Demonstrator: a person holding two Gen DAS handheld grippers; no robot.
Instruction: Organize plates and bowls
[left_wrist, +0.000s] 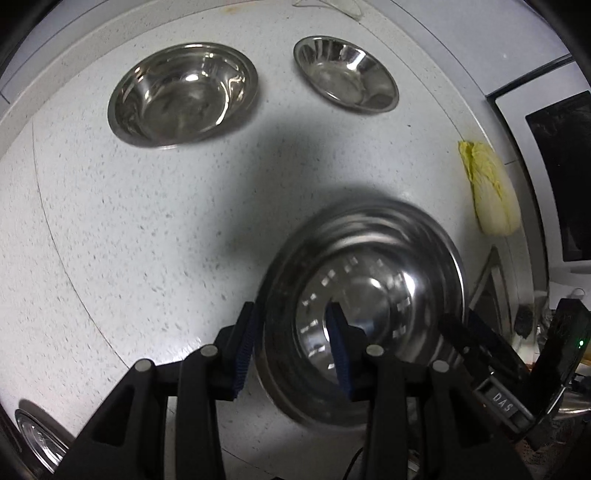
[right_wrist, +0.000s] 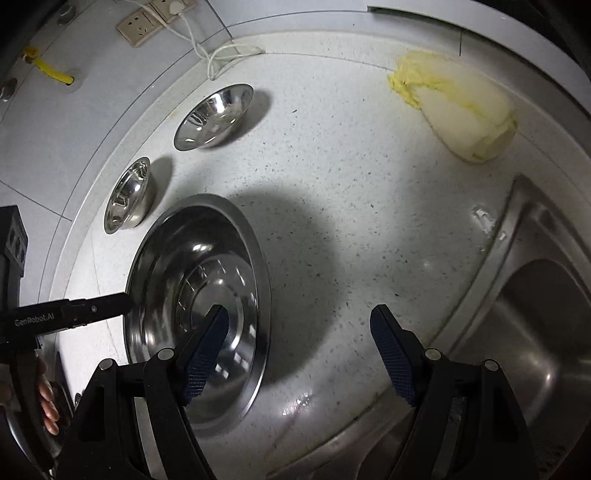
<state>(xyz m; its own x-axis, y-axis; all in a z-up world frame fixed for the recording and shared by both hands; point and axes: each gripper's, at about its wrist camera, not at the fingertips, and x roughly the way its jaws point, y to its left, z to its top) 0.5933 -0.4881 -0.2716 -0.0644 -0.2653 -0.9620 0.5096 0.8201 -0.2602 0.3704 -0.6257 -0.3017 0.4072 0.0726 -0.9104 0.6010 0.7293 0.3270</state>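
Speckled white stone forms the desk (left_wrist: 147, 229), with a tiled wall and sockets behind and a steel sink (right_wrist: 535, 314) to your right. Your left gripper (left_wrist: 291, 343) has its fingers narrowed around the near rim of the large steel bowl (left_wrist: 369, 295), one pad outside the wall and one inside; whether the bowl is lifted or resting I cannot tell, and it looks blurred. Your right gripper (right_wrist: 299, 350) hangs with fingers spread wide and holding nothing, its left pad over the bowl's right edge. Two smaller steel bowls sit well apart near the wall: a medium bowl (left_wrist: 183, 94) and a small bowl (left_wrist: 345, 74). A napa cabbage (right_wrist: 458, 114) lies off to the right. Expect the bowl to be light, rigid and slick, so a rim pinch may pivot; grip squarely across the wall, keep it level, and support the opposite rim if it swings.
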